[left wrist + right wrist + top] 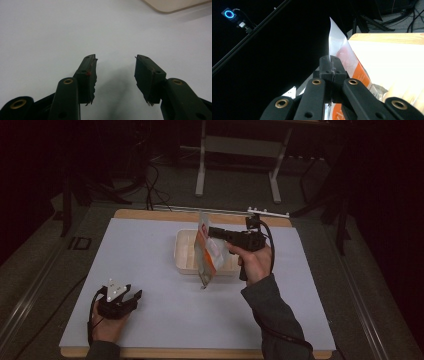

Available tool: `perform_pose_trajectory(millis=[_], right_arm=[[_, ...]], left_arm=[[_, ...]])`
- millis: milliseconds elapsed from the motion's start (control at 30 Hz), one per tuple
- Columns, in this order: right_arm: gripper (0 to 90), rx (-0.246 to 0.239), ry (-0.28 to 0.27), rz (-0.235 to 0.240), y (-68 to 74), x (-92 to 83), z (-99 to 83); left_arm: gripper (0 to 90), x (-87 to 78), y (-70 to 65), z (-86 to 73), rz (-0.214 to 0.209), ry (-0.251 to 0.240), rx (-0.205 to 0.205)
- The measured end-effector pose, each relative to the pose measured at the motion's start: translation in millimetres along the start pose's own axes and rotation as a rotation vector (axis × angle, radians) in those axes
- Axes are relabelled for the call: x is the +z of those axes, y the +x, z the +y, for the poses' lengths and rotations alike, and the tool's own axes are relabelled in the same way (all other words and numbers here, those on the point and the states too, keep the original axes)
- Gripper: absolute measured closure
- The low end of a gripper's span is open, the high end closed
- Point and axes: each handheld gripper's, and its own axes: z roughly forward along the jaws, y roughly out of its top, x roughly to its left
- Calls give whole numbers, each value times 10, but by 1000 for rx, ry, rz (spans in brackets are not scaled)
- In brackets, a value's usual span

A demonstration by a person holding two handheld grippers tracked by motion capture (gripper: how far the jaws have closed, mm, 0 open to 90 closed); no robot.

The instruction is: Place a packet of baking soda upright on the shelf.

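Left tongs (pixel 134 296) apart on table; right tongs (pixel 333 65) clamped on orange-white packet (pixel 207 251), print unreadable.

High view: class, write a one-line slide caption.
Right gripper holds a packet above the tray; left gripper rests open.

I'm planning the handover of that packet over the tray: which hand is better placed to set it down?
Right, probably. The right gripper is shut on the packet above the tray; the left gripper rests open near the table's front edge.
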Motion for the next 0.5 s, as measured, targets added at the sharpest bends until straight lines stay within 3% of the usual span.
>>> perform_pose_trajectory(millis=[500], right_arm=[[900,3,-51,-26,-2,68,149]], left_arm=[[514,0,0,0,-1,0,0]])
